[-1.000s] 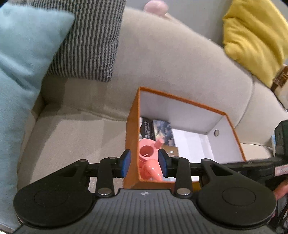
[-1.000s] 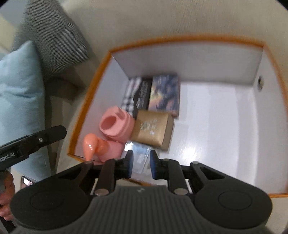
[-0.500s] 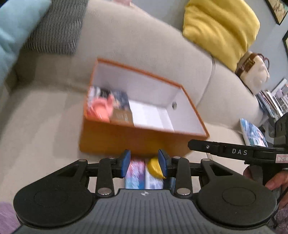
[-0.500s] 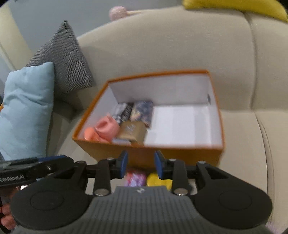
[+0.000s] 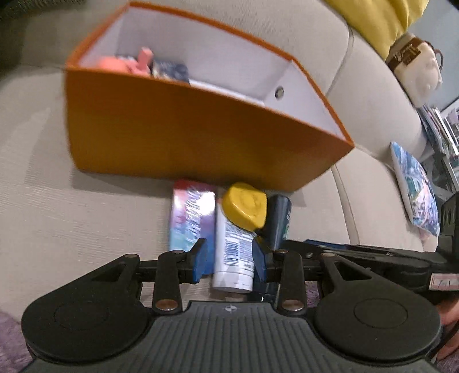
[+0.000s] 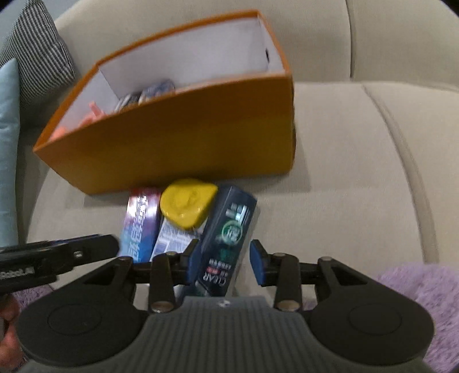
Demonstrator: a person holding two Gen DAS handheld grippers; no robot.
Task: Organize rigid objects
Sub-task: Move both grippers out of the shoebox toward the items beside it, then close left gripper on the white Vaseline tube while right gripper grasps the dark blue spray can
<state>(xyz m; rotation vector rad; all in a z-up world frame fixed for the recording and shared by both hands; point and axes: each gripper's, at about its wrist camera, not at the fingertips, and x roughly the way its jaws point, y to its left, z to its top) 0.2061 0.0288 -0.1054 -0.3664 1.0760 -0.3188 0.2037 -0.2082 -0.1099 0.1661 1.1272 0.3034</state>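
An orange box (image 5: 183, 134) (image 6: 183, 143) stands on the beige sofa with a pink object (image 5: 123, 61), a dark pack (image 5: 170, 70) and other items in its left end. In front of it lie a colourful carton (image 5: 190, 218) (image 6: 140, 226), a white bottle with a yellow cap (image 5: 233, 249) (image 6: 186, 205) and a dark CLEAR box (image 6: 226, 241) (image 5: 276, 219). My left gripper (image 5: 229, 259) is open, its fingers either side of the white bottle. My right gripper (image 6: 223, 265) is open, its fingers either side of the dark box.
A striped cushion (image 6: 34, 54) and a light blue cushion (image 6: 7, 149) lie to the left. A yellow cushion (image 5: 384, 20), a white bag (image 5: 416, 66) and a printed pad (image 5: 414, 186) are to the right. A purple fuzzy cloth (image 6: 416, 295) covers the seat's front edge.
Both grippers have pulled back out of the box and dropped low to the items on the seat in front of it. Their jaws now straddle the white bottle and the dark box.
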